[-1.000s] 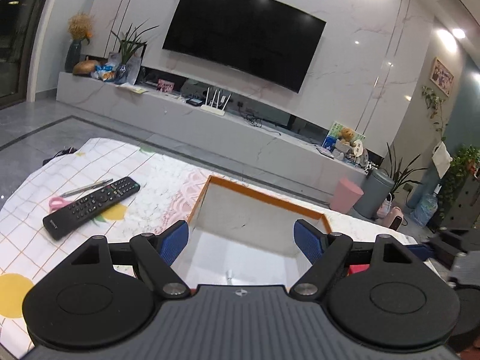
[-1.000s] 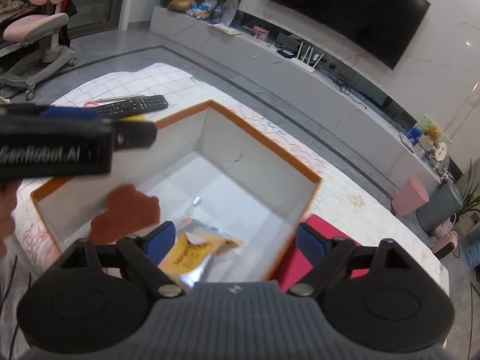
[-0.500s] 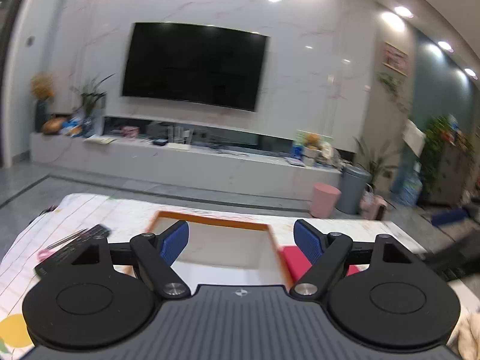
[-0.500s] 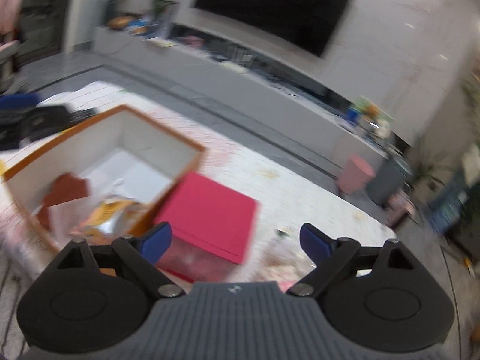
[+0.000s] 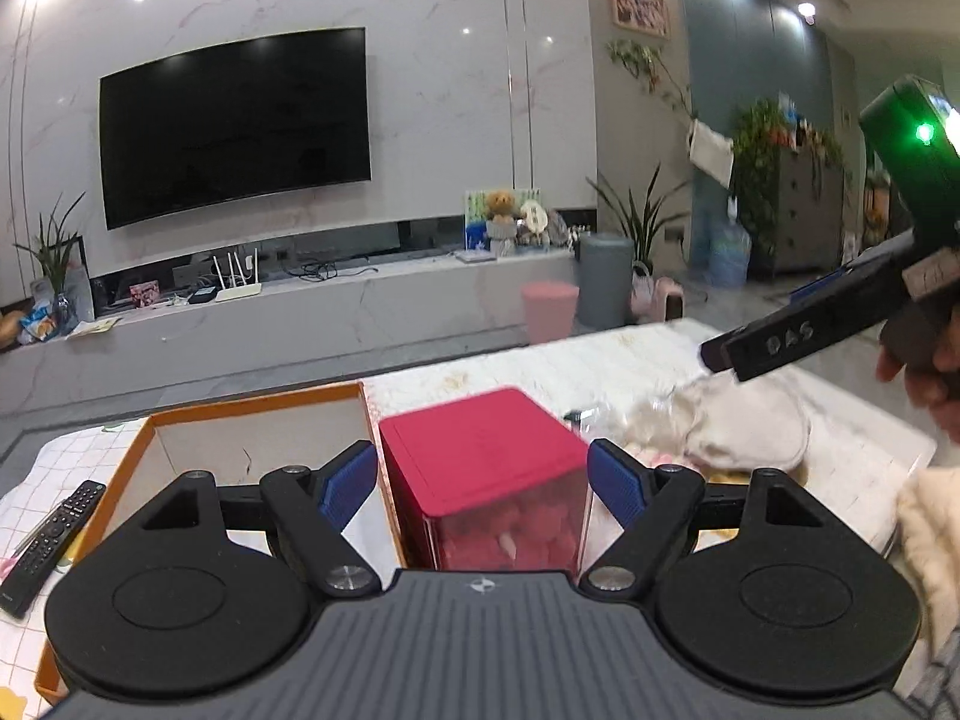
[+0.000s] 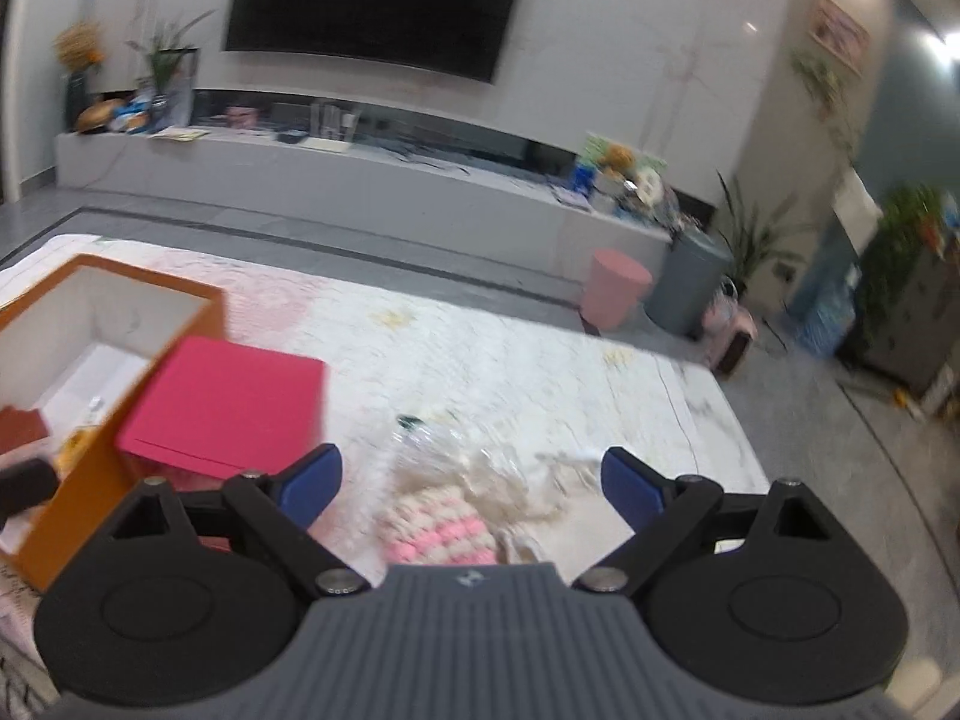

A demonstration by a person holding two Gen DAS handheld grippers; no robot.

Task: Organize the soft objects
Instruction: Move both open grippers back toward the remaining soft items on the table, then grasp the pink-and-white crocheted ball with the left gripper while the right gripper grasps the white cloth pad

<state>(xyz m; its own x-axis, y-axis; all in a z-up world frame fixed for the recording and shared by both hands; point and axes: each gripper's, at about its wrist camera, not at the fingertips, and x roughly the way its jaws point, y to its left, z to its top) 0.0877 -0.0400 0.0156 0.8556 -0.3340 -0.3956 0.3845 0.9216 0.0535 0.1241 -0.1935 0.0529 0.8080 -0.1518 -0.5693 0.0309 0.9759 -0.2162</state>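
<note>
My left gripper [image 5: 483, 477] is open, its blue pads either side of a clear box with a red lid [image 5: 486, 438] holding pink and red pieces. An orange-rimmed open box [image 5: 258, 414] stands just left of it. My right gripper [image 6: 471, 480] is open and empty above a pile of soft things: a pink-and-cream knitted piece [image 6: 438, 531], crinkled clear plastic [image 6: 444, 444] and a cream cloth [image 5: 750, 420]. A brown item [image 6: 21, 426] and a yellow packet [image 6: 78, 444] lie inside the orange box [image 6: 90, 360].
A black remote [image 5: 48, 534] lies on the patterned tablecloth at the left. A hand [image 5: 924, 372] holds the right tool. Fluffy cream fabric [image 5: 930, 528] sits at the right edge. Beyond the table are a pink bin [image 6: 618, 294] and a grey bin [image 6: 690, 282].
Both grippers have swung right, away from the orange box. The left now frames the red-lidded box; the right has moved over the soft pile. Both stay open.
</note>
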